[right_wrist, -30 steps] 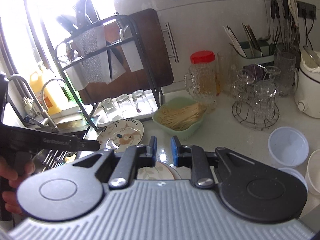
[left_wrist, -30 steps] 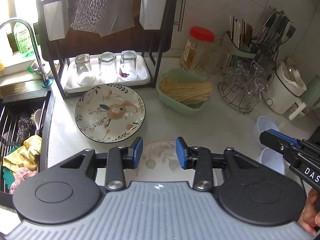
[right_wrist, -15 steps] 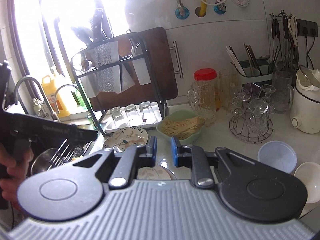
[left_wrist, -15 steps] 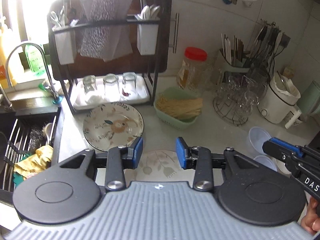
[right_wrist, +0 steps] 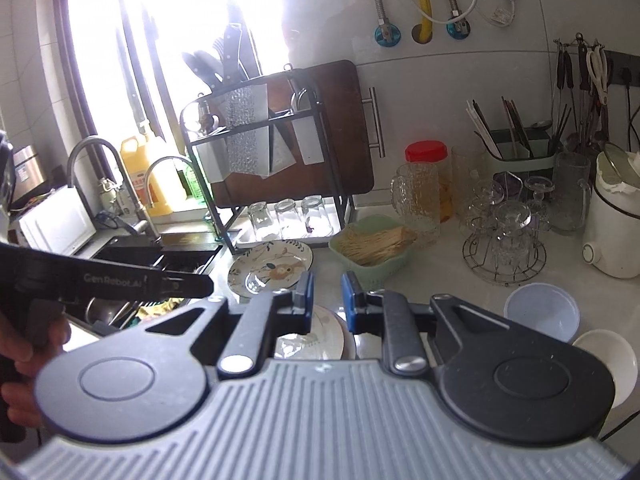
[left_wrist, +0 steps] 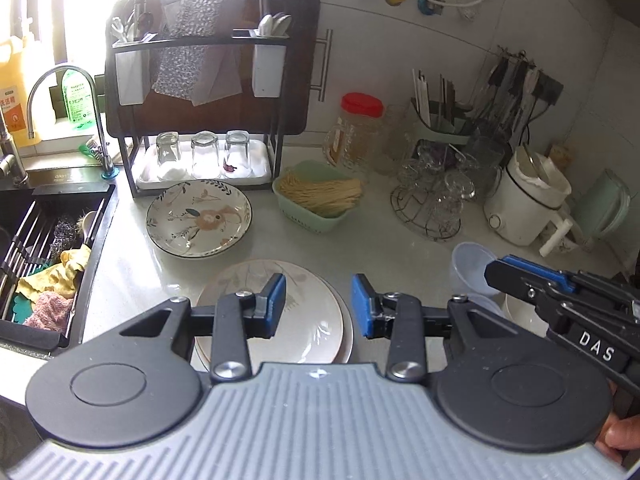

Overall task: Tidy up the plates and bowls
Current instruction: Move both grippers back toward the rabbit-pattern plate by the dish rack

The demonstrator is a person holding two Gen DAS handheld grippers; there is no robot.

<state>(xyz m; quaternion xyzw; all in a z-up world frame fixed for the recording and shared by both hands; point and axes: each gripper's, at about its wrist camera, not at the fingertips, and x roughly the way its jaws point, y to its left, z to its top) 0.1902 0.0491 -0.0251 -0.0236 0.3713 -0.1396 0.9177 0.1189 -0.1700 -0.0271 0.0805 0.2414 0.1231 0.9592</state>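
— Plates first, from the left: the patterned plate (left_wrist: 199, 219) lies alone on the desk (left_wrist: 384, 248) by the rack; the plate stack (left_wrist: 280, 316) sits under our left tongs (left_wrist: 318, 306), spread and empty, probably lined up to grip.

— Agreed; bowls (right_wrist: 542, 312) wait right; our right tongs (right_wrist: 325, 300) hang slightly parted, pinching nothing.

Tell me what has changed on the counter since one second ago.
Both grippers drew up and back, so each view shows more wall. The left gripper and right gripper stayed open and empty. The rabbit plate, stacked plates and plastic bowl did not move.
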